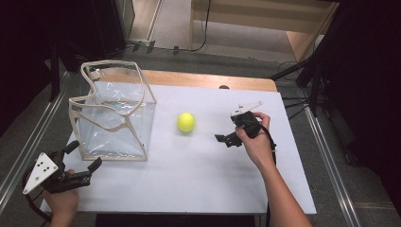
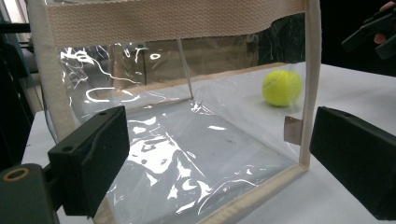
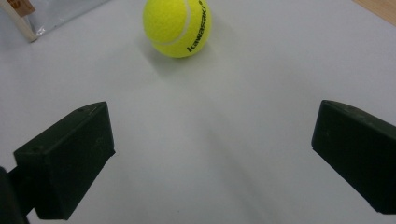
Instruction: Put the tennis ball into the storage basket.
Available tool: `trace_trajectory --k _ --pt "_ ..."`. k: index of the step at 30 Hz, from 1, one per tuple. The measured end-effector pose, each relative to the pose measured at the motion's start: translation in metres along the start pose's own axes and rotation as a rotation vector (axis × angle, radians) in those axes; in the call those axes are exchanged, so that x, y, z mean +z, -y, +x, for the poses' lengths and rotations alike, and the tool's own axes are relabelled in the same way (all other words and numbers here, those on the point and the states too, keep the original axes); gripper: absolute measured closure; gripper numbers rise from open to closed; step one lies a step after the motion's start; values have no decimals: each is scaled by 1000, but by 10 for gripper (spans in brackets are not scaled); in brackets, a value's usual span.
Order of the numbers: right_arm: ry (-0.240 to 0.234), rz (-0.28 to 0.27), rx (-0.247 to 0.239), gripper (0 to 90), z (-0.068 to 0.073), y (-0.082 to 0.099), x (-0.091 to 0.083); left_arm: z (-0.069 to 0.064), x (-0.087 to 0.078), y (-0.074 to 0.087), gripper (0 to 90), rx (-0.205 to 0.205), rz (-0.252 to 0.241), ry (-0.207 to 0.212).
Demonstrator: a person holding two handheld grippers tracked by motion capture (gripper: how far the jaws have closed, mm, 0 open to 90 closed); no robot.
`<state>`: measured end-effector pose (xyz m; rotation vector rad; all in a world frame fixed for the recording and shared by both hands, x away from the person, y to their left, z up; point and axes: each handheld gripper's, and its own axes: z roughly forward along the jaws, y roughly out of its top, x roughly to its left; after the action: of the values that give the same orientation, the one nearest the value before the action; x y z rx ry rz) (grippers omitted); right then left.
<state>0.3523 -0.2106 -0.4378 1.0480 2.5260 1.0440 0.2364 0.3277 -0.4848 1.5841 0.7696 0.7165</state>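
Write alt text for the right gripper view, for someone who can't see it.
A yellow tennis ball sits on a white table, ahead of the open right gripper, whose two black jaws stand wide apart. A corner of a clear plastic bag shows at upper left.

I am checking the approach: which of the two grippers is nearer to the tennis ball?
The right gripper; open, it faces the tennis ball. The left gripper is beside the clear bag.
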Motion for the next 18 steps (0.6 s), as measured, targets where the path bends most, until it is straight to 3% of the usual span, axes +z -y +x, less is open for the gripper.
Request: trace_trajectory --k 18 --pt "-23 81 -32 0 2 -28 21 0 0 0 54 -4 -6 8"
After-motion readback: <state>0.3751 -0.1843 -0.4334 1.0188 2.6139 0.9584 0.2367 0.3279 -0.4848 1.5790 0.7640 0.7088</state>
